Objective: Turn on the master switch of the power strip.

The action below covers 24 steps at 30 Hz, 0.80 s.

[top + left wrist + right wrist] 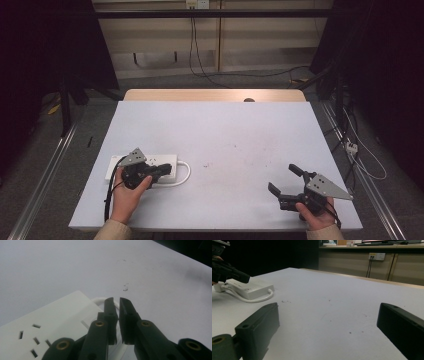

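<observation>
The left hand-held gripper (167,170) is held low at the near left in the person's left hand (127,195), with the forearm coming in from the bottom edge. Its jaws point to the right and stand almost together, with just a thin slit between them. The right hand-held gripper (284,180) is held in the right hand (316,216) at the near right. Its jaws point up and to the left and are spread wide apart, with nothing between them.
</observation>
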Available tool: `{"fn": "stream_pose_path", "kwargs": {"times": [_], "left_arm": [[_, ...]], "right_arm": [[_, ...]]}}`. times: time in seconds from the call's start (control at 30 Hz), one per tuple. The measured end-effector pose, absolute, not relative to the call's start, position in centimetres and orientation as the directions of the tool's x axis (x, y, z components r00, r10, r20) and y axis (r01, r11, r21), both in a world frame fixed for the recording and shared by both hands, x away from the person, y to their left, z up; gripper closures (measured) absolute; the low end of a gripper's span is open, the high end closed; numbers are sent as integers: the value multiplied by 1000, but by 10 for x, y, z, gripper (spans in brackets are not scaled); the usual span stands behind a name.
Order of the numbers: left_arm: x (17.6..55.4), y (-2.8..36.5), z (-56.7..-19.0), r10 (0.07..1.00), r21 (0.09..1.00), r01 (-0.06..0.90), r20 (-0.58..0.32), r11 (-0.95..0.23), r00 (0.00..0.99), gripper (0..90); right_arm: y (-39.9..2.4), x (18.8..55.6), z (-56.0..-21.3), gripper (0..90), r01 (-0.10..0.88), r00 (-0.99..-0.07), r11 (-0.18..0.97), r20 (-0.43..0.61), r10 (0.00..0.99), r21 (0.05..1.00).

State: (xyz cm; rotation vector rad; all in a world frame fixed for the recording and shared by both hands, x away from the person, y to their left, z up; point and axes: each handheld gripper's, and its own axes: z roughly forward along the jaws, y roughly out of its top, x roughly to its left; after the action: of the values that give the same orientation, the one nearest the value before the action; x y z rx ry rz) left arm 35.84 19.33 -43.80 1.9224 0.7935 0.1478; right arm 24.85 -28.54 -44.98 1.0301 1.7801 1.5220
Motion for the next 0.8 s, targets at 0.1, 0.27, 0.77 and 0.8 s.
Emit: {"fn": "stream_pose_path", "kwargs": {"times": [0.1, 0.27, 0.77, 0.8], "left_arm": [[359, 193, -439, 585, 838, 464, -229, -288, 778, 867], [359, 192, -439, 594, 833, 467, -222, -297, 774, 891], [363, 192, -442, 625, 820, 487, -217, -301, 750, 900], [363, 192, -442, 625, 819, 488, -217, -301, 750, 900]], "right_arm": [[-286, 248, -450, 38, 186, -535, 52, 57, 843, 981], [-286, 248, -449, 38, 185, -535, 50, 58, 843, 981], [-286, 248, -449, 38, 186, -537, 53, 56, 842, 981], [-286, 248, -449, 38, 184, -536, 53, 55, 843, 981]]}}
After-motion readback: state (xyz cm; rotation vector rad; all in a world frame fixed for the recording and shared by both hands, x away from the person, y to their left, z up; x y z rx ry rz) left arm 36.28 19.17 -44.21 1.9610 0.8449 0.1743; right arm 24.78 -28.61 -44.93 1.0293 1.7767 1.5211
